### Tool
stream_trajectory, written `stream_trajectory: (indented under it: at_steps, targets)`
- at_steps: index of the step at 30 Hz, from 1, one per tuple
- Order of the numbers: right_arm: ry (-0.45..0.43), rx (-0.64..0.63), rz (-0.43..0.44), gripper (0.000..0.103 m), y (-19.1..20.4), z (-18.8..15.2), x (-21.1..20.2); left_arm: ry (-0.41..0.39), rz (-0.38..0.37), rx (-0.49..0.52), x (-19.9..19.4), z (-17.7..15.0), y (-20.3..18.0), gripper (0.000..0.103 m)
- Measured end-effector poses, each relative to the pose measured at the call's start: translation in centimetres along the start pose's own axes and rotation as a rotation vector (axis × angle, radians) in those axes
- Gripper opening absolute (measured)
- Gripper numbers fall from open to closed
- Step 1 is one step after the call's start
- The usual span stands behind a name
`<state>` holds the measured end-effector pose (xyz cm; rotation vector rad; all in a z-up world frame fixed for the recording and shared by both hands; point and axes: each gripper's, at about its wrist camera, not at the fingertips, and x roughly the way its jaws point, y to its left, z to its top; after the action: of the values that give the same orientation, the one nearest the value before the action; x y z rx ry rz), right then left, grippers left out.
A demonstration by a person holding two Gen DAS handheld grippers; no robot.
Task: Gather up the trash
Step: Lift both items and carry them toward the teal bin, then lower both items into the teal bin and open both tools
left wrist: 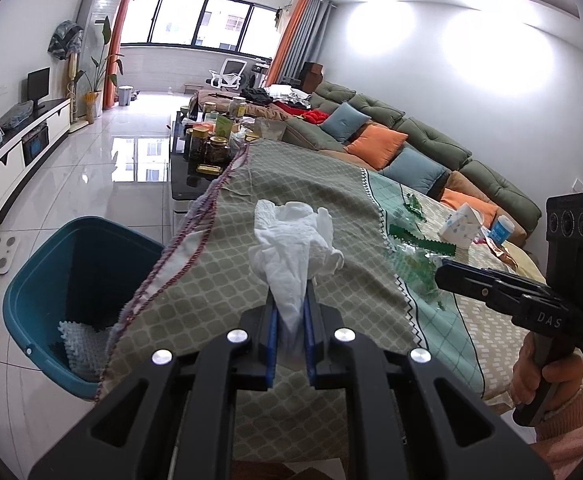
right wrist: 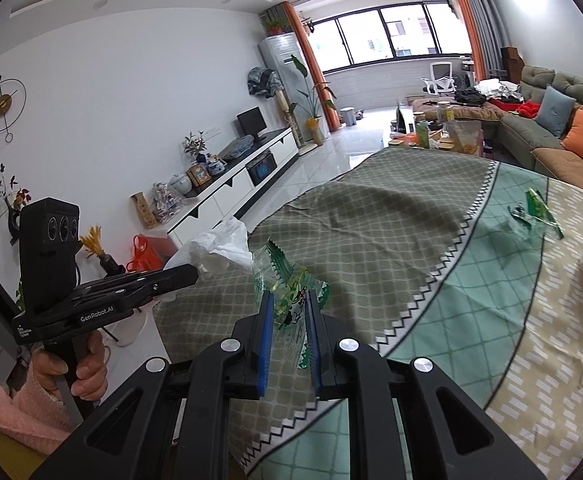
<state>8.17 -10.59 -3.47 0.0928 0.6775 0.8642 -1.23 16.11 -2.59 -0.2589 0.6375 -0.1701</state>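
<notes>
My left gripper (left wrist: 290, 300) is shut on a crumpled white tissue (left wrist: 295, 248) and holds it above the patterned tablecloth (left wrist: 219, 280), just right of a teal bin (left wrist: 71, 280). The tissue also shows in the right wrist view (right wrist: 219, 246). My right gripper (right wrist: 289, 304) is shut on a green and clear plastic wrapper (right wrist: 287, 288), held over the cloth. Another green wrapper (right wrist: 535, 216) lies on the table at the far right; it also shows in the left wrist view (left wrist: 415, 232).
The bin holds a pale bumpy sheet (left wrist: 85, 346) at its bottom. A tissue box (left wrist: 461, 226) and a small blue-labelled container (left wrist: 501, 230) stand at the table's right. A coffee table with jars (left wrist: 211, 144) and a sofa (left wrist: 431, 140) lie beyond.
</notes>
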Motion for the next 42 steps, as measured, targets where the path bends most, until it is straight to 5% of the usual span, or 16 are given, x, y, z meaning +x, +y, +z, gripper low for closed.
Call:
stream_trajectory:
  at_steps: [42]
  targets:
    - [0.123, -0.152, 0.213, 0.016, 8.6, 5.4, 10.1, -0.082, 0.252, -0.186, -3.7, 0.6, 9.9, 0.012]
